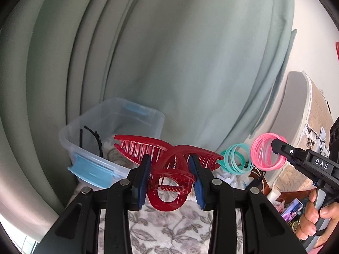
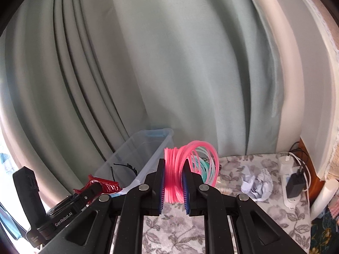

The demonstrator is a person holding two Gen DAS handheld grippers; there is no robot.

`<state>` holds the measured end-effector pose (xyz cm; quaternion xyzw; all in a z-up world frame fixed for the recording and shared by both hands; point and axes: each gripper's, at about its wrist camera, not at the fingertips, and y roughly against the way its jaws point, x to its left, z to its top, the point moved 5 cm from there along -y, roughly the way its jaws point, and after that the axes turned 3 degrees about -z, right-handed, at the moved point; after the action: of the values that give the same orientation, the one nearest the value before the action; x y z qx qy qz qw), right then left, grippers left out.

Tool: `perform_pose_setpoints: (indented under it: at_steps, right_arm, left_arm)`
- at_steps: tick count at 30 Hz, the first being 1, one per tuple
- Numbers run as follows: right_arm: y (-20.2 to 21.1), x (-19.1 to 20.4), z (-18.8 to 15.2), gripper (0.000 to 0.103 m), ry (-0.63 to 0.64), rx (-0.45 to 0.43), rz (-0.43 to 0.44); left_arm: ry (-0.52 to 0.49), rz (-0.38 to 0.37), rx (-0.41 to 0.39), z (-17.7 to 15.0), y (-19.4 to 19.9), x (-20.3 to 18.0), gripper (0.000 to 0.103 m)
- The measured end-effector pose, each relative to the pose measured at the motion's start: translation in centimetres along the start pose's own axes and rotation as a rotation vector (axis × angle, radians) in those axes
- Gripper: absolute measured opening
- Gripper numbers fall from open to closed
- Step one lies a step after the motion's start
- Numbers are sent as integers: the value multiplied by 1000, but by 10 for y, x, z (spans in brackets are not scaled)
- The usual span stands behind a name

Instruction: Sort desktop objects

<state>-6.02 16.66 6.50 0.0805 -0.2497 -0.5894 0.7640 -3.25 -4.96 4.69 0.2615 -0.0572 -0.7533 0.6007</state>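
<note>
Sorting is barely begun: my left gripper (image 1: 169,177) clamps a translucent red plastic claw clip (image 1: 167,165), my right gripper (image 2: 174,187) pinches pink plastic ring bangles (image 2: 186,169), and the clear plastic bin (image 1: 101,139) holds only a black hairband (image 1: 96,140) (crumpled paper (image 2: 257,183) waits).

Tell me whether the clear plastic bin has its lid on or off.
Off. The clear plastic bin stands open at the top, with a black headband visible inside over the rim; its blue latches hang unfastened. No lid is in view.

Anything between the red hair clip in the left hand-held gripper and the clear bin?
Nothing visible. The red hair clip is held above the table, and the clear bin sits open just beyond and left of it.
</note>
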Motion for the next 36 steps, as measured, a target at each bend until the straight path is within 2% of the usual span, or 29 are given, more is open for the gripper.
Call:
perform_pose_setpoints:
  at_steps: [13, 26, 32, 36]
  right_arm:
    - [-44, 64, 16, 15, 74, 15, 108]
    - [-94, 115, 18, 16, 129, 55, 185]
    - [-115, 123, 6, 16, 146, 97, 200]
    - [-135, 115, -6, 16, 145, 137, 198]
  left_arm:
    - [13, 76, -45, 36, 5, 47, 38]
    - [11, 122, -47, 54, -3, 76, 38]
    - [10, 134, -27, 60, -15, 77, 38]
    - [1, 148, -2, 54, -23, 80, 38]
